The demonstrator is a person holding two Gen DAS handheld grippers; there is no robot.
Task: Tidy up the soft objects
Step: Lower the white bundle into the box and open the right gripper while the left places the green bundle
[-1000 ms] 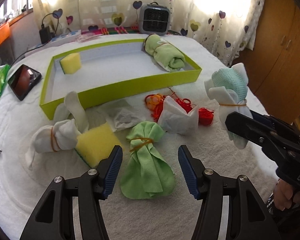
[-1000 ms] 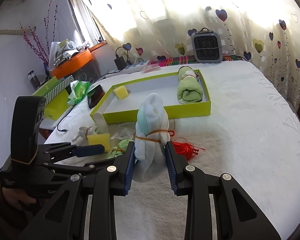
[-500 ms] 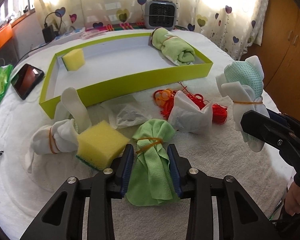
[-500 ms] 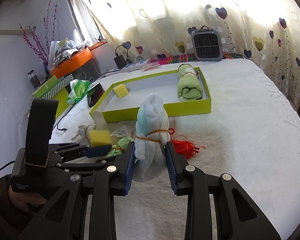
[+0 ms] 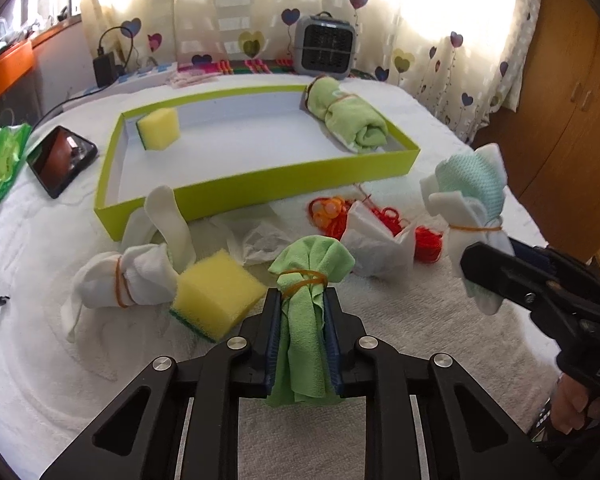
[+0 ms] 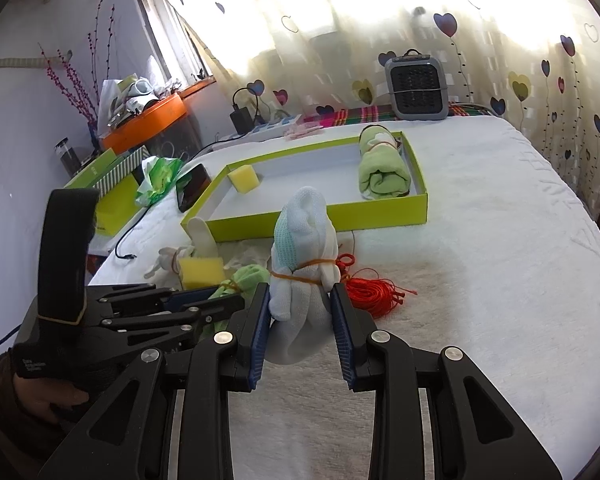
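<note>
Surface: white fluffy bed cover point(image 5: 400, 320), heart-print curtain behind.
Left gripper point(image 5: 302, 300): fingers have just been closing, now clamped on green cloth bundle point(image 5: 306, 320), tilted down.
Beside it: yellow sponge point(image 5: 216, 292) touching left finger side; white sock bundle point(image 5: 128, 276) further left.
Right gripper point(image 6: 300, 312): fingers pinch white-and-teal bundle point(image 6: 304, 248), held upright.
Middle: crumpled plastic point(image 5: 260, 236), red string point(image 5: 424, 240), partly hidden by white cloth.
Far: green tray point(image 5: 260, 188) holding small sponge point(image 5: 158, 128) and rolled green towel point(image 5: 350, 120); heater point(image 5: 324, 46) behind.
Cut off: person's hand point(image 5: 572, 404) at edge.
</note>
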